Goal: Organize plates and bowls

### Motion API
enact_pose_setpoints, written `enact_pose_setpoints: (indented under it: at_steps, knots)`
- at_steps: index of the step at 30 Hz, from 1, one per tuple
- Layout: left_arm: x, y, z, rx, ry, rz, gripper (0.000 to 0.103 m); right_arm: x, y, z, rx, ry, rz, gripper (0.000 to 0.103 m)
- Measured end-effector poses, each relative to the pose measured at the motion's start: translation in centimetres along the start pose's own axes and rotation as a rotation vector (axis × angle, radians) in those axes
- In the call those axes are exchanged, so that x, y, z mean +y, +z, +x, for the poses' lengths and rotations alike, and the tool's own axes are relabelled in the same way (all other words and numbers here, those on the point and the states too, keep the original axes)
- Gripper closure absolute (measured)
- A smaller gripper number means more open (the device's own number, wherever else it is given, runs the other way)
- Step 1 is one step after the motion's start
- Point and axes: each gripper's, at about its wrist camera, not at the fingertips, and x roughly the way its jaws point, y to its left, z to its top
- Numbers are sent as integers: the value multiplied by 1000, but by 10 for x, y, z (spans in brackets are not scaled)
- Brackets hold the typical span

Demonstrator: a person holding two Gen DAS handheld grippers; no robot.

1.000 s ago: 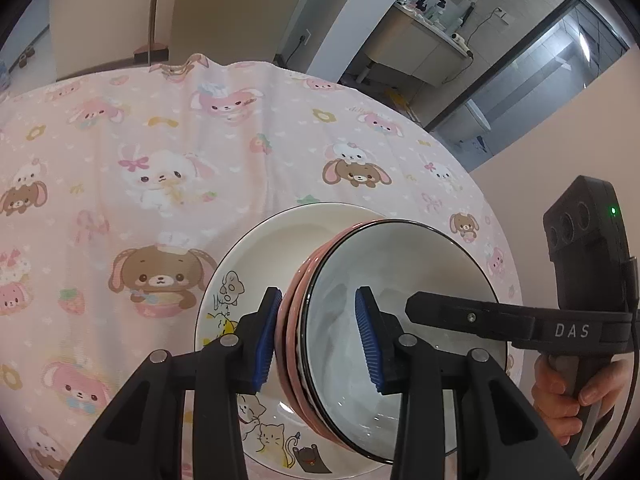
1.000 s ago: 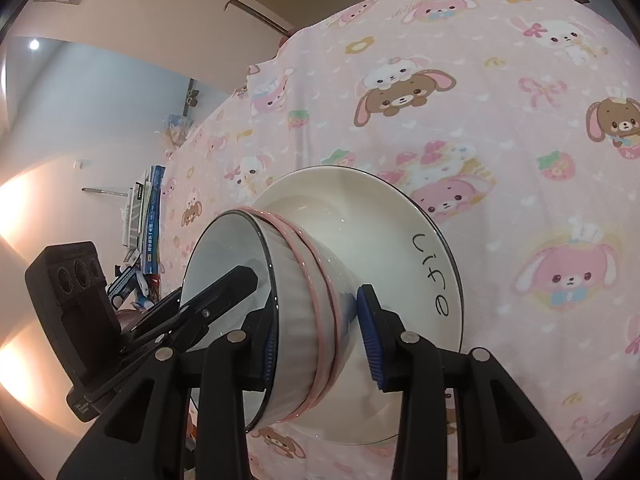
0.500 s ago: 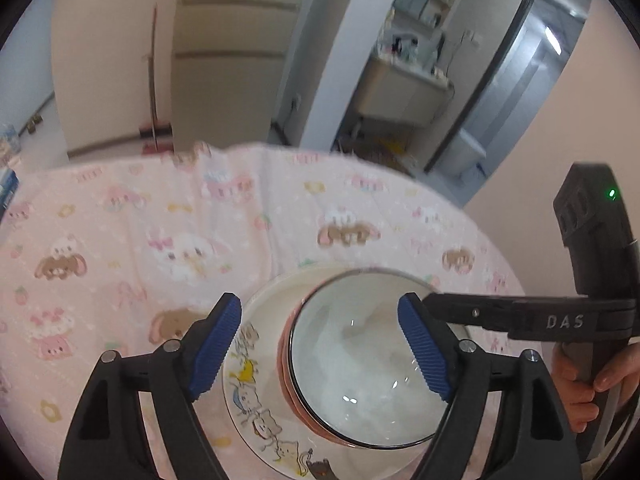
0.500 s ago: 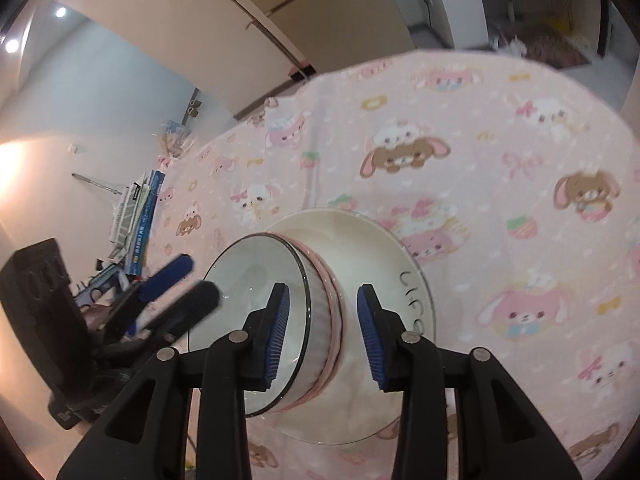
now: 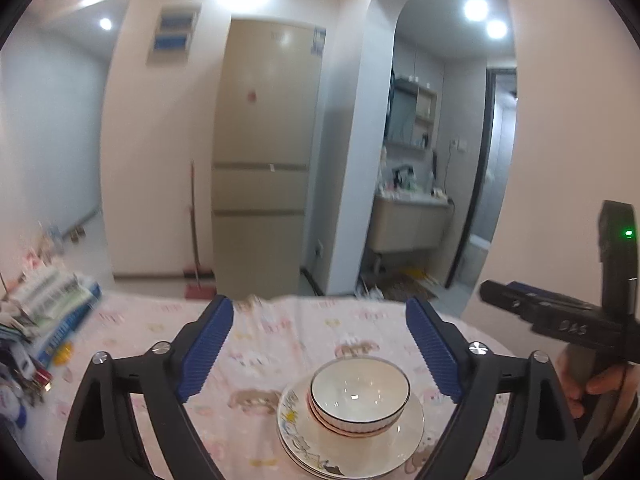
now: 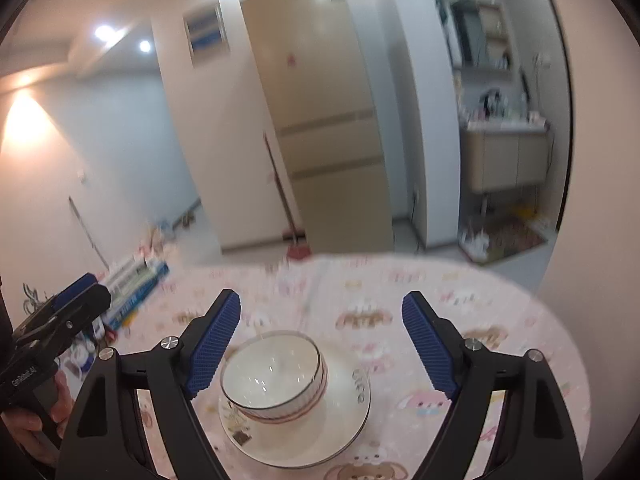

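Now both sets of jaws have just been opening and stand wide, nothing between them: left gripper [image 5: 320, 344], right gripper [image 6: 322, 338]. Stacked bowls [image 5: 360, 404] sit on the plates [image 5: 408, 434], mid-desk [image 5: 132, 360].

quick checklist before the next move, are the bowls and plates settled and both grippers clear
1. Left gripper open, jaws just been opening, nothing between them: ok.
2. Right gripper open, jaws just been opening, nothing between them: ok.
3. Stacked bowls upright on the plates: ok.
4. Bowls centred on the plates: not ok, they sit off centre.
5. Other loose dishes on the pink tablecloth: none in view, the near edge is hidden, cannot tell.
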Motion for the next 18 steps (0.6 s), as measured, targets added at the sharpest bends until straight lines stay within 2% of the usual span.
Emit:
enact_pose_setpoints:
  at_steps: [2,4,6,8,10,15,18]
  knots:
    - [-4,5,-24,-66,8,8,0,6,7,-37,-102,14,-9,10]
    - [-8,8,-53,-145,29,13,0,13,13,-66,-181,23,-14,2]
    - [-12,10,-78,-209,24,27,0,22,14,-95,-258,37,-34,0]
    - [-15,9,-94,-238,21,45,0,34,10,-119,-319,48,-66,0]
    - [-19,5,-109,-254,18,71,0,46,4,-134,-341,20,-90,0]
    - [-27,-11,-139,-291,8,77,0,67,-12,-159,-305,-34,-171,0]
    - [-30,-25,-154,-312,5,62,0,62,-30,-172,-359,-70,-150,0]
